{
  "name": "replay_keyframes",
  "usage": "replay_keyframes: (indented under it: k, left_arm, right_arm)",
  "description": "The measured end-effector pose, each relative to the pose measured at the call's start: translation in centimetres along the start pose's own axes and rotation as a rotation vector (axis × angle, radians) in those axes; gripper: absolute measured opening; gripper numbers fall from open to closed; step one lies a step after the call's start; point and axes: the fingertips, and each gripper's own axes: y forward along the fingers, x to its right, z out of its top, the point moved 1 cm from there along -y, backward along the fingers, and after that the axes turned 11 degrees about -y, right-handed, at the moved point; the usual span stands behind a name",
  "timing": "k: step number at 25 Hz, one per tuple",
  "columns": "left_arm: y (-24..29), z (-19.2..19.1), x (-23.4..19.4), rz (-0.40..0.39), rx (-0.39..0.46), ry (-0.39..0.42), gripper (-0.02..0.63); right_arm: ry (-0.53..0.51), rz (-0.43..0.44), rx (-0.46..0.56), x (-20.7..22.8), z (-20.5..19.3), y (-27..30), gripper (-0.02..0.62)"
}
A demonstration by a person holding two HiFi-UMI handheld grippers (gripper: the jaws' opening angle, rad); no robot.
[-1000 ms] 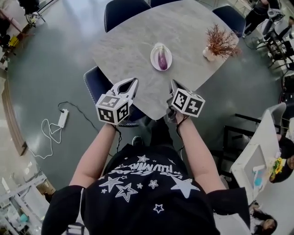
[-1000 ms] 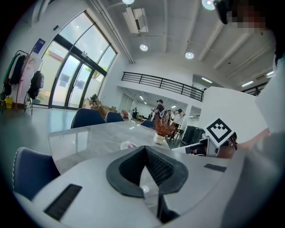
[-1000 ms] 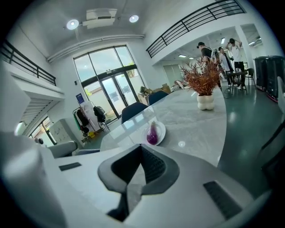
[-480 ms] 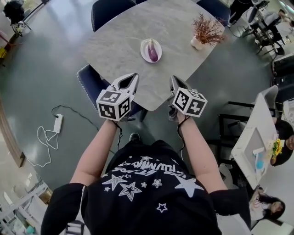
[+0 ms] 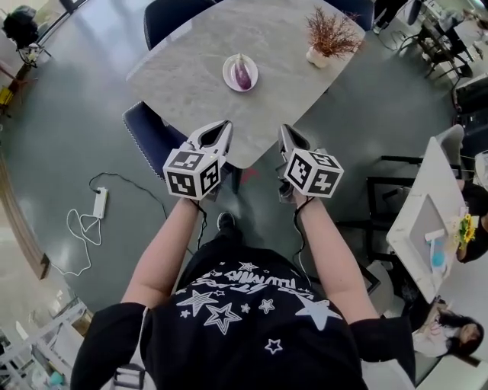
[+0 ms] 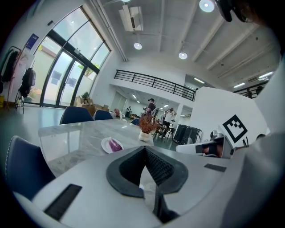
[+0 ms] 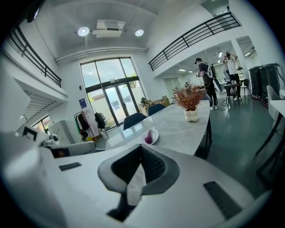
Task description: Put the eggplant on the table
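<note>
A small, glossy purple eggplant (image 5: 242, 73) lies on a white plate (image 5: 229, 77) out on the grey marble table (image 5: 183, 68), well apart from the left gripper (image 5: 223, 126) and right gripper (image 5: 283, 131), whose jaws meet at the tips, holding nothing.

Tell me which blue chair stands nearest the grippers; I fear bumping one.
The chair at the table's near left edge, beside the left gripper; the others stand along the far side.
</note>
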Motion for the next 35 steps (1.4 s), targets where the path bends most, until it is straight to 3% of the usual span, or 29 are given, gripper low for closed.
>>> replay_keyframes:
  k: [12,17,27,35]
  left_arm:
    - [-5.0,-5.0,7.0,0.027,0.009,0.023,0.008]
    - [-8.0,-7.1,10.2,0.031,0.025,0.031,0.008]
    - [-12.8,-10.1,14.7,0.029,0.037,0.037,0.008]
    - [-15.1,-12.1,18.2,0.01,0.022,0.06,0.008]
  right_arm:
    - [-0.032,0.063,0.052,-2.4,-2.4,-7.9,0.006]
    - [-0.092,0.085,0.056,-4.0,-3.7,-11.9,0.005]
    - [-0.224,0.09,0.097,-6.5,-4.7,-19.3,0.005]
    - [-0.207,0.05,0.102,-4.9,-5.9,-23.3,0.005]
